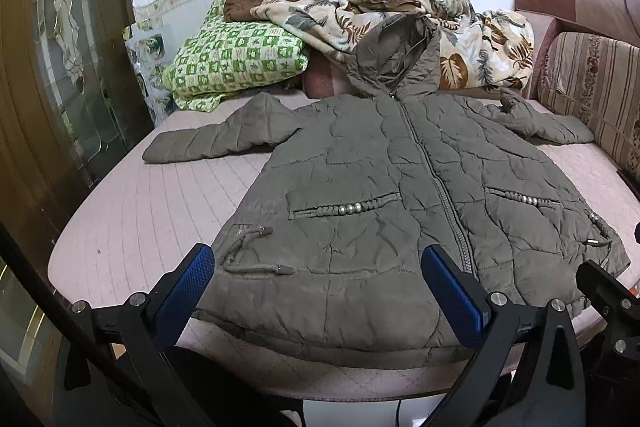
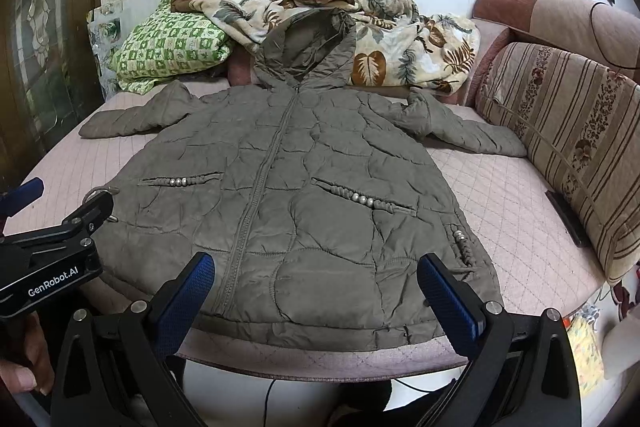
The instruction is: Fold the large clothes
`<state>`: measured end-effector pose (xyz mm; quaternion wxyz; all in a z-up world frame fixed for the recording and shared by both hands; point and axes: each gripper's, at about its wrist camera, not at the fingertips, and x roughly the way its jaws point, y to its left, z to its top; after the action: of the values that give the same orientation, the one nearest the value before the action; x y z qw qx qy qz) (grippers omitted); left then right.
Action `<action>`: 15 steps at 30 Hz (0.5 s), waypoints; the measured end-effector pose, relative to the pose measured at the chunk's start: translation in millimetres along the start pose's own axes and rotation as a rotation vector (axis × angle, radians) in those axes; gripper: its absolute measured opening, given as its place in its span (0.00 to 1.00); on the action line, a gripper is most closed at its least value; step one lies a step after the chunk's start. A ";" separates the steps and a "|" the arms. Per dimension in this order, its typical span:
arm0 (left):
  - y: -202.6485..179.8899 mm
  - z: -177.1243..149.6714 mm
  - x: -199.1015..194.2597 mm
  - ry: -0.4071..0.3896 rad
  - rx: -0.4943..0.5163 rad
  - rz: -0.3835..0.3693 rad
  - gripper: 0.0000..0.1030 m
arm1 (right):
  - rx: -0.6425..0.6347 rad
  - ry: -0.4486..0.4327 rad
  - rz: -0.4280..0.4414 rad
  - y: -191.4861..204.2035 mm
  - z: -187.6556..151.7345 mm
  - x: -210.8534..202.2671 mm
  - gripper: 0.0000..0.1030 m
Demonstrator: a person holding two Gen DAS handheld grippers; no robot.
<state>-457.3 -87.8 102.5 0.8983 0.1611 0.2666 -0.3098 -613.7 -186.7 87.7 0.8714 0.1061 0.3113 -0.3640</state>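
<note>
A grey-brown quilted hooded jacket (image 1: 380, 179) (image 2: 288, 179) lies flat and zipped on the pink quilted bed (image 1: 132, 211) (image 2: 512, 203), hem toward me, both sleeves spread out, hood resting against the bedding at the back. My left gripper (image 1: 316, 267) hovers open over the hem's left half, nothing between its blue pads (image 1: 184, 291). My right gripper (image 2: 316, 267) is open over the hem's right half, also holding nothing. The left gripper's body (image 2: 52, 247) shows at the left edge of the right wrist view, with a hand (image 2: 28, 367) below it.
A green checked pillow (image 1: 236, 59) and a leaf-print blanket (image 1: 460, 39) are piled at the back of the bed. A striped cushion (image 2: 568, 131) and padded headboard (image 2: 560, 15) line the right side. A wooden glass-panelled door (image 1: 60, 75) stands left. A dark flat object (image 2: 566, 213) lies by the cushion.
</note>
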 end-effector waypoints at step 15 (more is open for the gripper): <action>3.1 -3.5 6.4 0.017 -0.004 0.001 1.00 | -0.016 0.022 0.002 5.5 -2.1 6.1 0.99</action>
<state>-452.4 -86.9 96.4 0.8965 0.1621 0.2746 -0.3076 -607.6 -185.4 82.1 0.8691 0.1034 0.3235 -0.3597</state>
